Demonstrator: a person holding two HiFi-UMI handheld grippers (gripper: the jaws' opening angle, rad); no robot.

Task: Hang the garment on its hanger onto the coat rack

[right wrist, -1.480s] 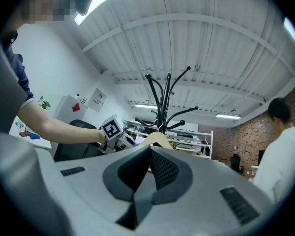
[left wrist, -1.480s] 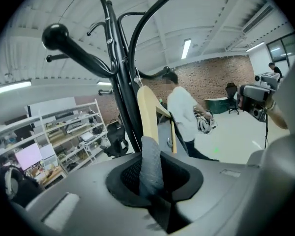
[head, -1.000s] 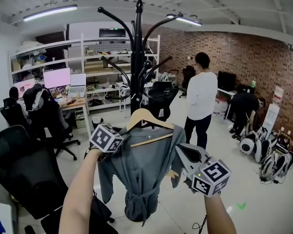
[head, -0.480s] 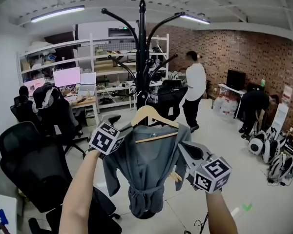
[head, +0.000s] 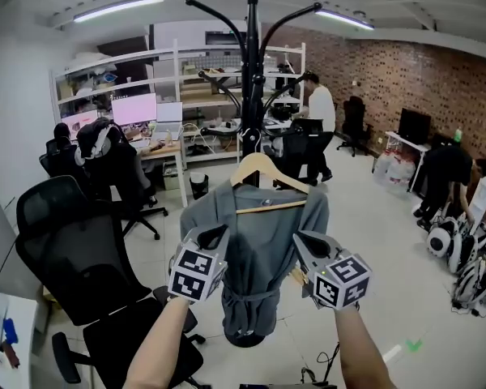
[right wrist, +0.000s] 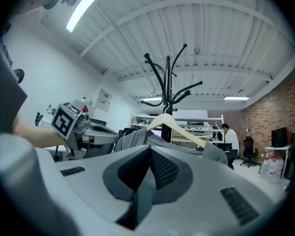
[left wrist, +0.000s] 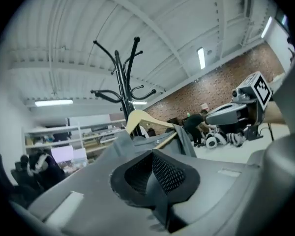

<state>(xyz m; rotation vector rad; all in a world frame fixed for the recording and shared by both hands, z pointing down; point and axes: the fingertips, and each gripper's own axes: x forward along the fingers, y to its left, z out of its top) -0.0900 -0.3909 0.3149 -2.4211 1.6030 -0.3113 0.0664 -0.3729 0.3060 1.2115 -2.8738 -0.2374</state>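
And the left tool [head: 214, 236] drops back off the garment [head: 259, 233], jaws just snapped shut on nothing, right tool [head: 303, 240] closed empty too, while the hanger [head: 263, 167] looks hooked on the coat rack [head: 252, 55], job apparently done.

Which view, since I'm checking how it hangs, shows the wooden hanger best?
Head view: the wooden hanger shows both arms and crossbar, before the coat rack. The left gripper view and right gripper view each catch only part.

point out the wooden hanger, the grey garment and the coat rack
wooden hanger [head: 262, 162], head view, its top bend
grey garment [head: 259, 250], head view, middle of its front
coat rack [head: 252, 71], head view, upper pole
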